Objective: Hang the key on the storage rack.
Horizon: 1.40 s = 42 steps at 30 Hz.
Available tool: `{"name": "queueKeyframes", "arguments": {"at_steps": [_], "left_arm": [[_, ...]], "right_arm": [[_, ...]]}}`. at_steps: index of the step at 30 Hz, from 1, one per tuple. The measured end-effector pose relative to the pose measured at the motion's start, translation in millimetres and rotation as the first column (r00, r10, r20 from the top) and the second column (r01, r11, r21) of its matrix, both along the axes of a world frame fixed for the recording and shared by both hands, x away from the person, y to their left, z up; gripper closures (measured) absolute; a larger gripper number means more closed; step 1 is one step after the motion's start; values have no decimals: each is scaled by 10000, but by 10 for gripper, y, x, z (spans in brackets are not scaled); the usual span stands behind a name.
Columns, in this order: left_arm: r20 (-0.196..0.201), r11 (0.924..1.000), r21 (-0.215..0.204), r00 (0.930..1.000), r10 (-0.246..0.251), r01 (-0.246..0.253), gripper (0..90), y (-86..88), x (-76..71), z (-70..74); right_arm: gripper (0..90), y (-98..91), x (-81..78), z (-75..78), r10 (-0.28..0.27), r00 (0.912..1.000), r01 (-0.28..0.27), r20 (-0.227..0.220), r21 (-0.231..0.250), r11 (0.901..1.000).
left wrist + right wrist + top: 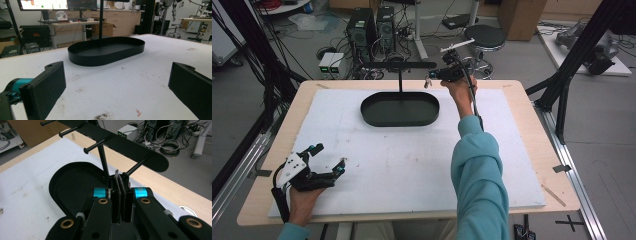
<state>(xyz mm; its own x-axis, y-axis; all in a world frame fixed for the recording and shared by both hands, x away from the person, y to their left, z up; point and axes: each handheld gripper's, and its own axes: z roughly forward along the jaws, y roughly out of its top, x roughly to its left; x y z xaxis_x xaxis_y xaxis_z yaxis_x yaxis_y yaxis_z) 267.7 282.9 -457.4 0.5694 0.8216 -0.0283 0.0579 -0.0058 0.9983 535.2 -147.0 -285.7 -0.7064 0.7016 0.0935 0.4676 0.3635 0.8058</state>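
Note:
A black oval tray (368, 116) lies at the back middle of the white mat, and a thin post (400, 82) rises from it to a black crossbar (384, 65) with several pegs. My right gripper (432, 76) is up at the crossbar's right end, shut on a small thin metal piece (116, 173) that pokes out above its pads. In the right gripper view its tip (120, 180) is close beside a peg (136, 166), with the tray (63, 185) below. My left gripper (329, 156) rests open on the mat at the front left. The tray (107, 56) stands beyond its jaws (118, 87).
The white mat (412, 165) covers most of the wooden table (532, 130). A sleeved right forearm (477, 165) crosses the mat's right half. Behind the table are computer towers (372, 27), cables and a stool (484, 37). Black frame struts (572, 70) stand at the right.

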Motion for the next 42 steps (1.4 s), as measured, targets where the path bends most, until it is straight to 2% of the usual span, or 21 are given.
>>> {"name": "queueKeyframes", "arguments": {"at_steps": [11, 31, 42], "left_arm": [[6, 10000, -9, 10000, -11, 11, 17, 0, 1, -1], [1, 10000, 3, 10000, -14, 14, 17, 1, 0, 0], [0, 10000, 20, 10000, -19, 19, 17, 3, 0, 0]], "right_arm": [[893, -31, 11, 1, -69, 10000, 69, 6, 187, 9998], [893, -34, 30, -23, -217, 9997, 219, -97, 184, 9996], [892, -69, 68, -46, -201, 9998, 201, 14, 261, 9995]]}}
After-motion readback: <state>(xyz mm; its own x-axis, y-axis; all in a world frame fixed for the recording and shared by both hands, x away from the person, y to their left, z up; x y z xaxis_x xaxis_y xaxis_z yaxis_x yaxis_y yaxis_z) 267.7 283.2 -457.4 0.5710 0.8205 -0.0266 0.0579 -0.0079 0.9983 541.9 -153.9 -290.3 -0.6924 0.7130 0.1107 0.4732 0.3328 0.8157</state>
